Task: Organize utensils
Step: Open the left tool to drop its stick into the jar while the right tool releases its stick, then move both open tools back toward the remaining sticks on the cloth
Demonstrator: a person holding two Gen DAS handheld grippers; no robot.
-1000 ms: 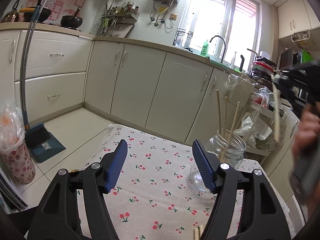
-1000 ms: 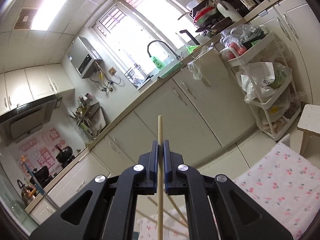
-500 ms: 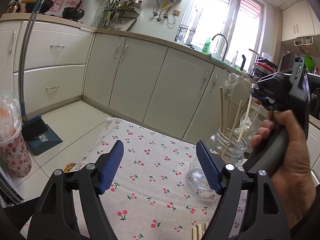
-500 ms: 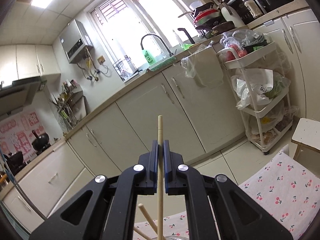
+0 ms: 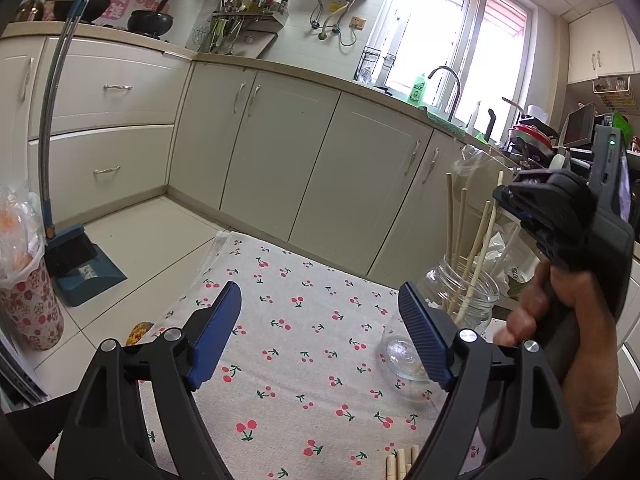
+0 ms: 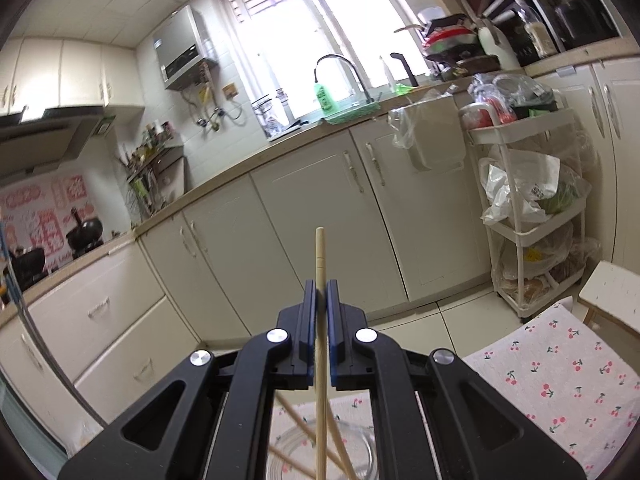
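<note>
A glass jar [image 5: 466,296] with several wooden chopsticks stands on the cherry-print cloth [image 5: 304,344] at the right. My right gripper [image 5: 508,200], held by a hand, is shut on one chopstick [image 5: 482,248] whose lower end reaches into the jar. In the right wrist view the chopstick [image 6: 320,256] stands upright between the pads of the right gripper [image 6: 320,292], above the jar's rim [image 6: 288,444]. My left gripper [image 5: 320,332] hovers over the cloth, its jaws opening with nothing between them. More chopsticks [image 5: 400,464] lie at the cloth's near edge.
A clear glass lid [image 5: 400,354] lies by the jar's foot. A broom and dustpan [image 5: 80,264] and a flowered bin [image 5: 28,308] stand on the floor at left. Cabinets [image 5: 320,168] run behind the table. A white trolley [image 6: 528,216] and a stool [image 6: 612,292] stand at right.
The right gripper came down and in over the jar with its chopstick and rolled upright. The left gripper's jaws spread wider; it stayed in place.
</note>
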